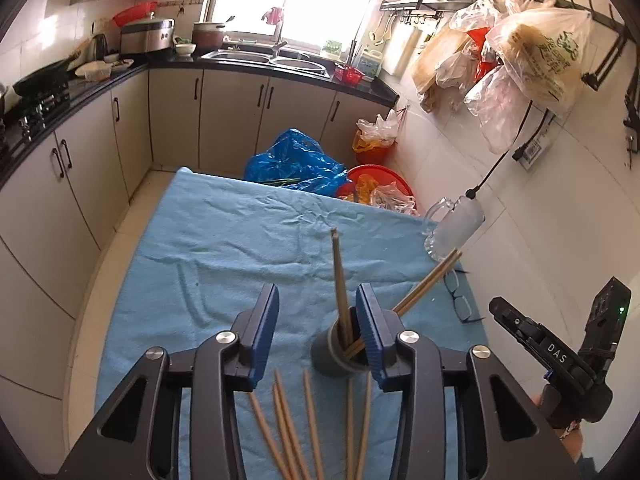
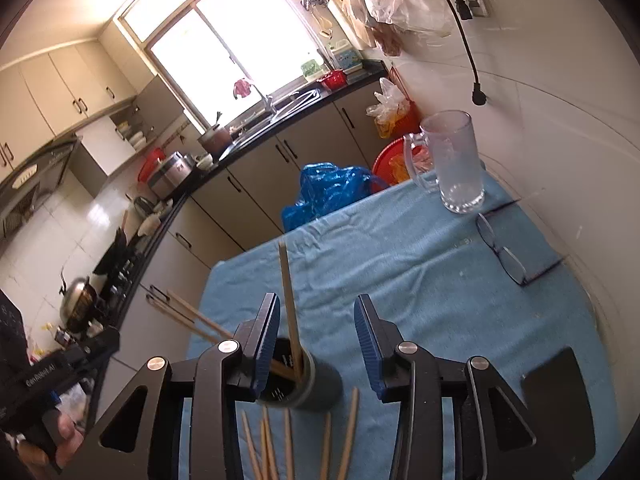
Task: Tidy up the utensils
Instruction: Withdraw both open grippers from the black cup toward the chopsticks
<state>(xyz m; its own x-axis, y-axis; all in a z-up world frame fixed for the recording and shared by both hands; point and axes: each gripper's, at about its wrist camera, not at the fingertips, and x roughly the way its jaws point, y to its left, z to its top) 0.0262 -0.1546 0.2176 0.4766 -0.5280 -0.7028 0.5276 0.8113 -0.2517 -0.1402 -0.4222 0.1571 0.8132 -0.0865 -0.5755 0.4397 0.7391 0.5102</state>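
Left wrist view: dark holder cup (image 1: 334,354) stands upright on the blue cloth (image 1: 224,248), just ahead of the left gripper (image 1: 318,332), close against its right finger. Three chopsticks in the cup (image 1: 340,280): one near upright, two leaning away to the right. Loose chopsticks (image 1: 292,428) lie flat on the cloth under the gripper, fanned, tips toward the cup.

Left gripper jaws apart, nothing between the pads. Right gripper (image 2: 316,340) jaws also apart and empty; cup sits just behind its left finger.

Step in hand, my read: go for the next loose stick. To do it well, drop onto one stick only, near its middle, keep clear of the cup so it isn't knocked over, then tip the stick tip-down into the mouth past the leaning pair. The fan is tight, so grabbing two is the risk.

Right wrist view adds: cup's open mouth (image 2: 286,364) and inside wall, glass mug (image 2: 456,160) whole, eyeglasses (image 2: 504,252) clearly, a dark flat object (image 2: 556,396) at right, a hand (image 2: 64,436) on the left tool. Left wrist view alone shows the full lean of the two sticks and the right tool's body (image 1: 560,356).
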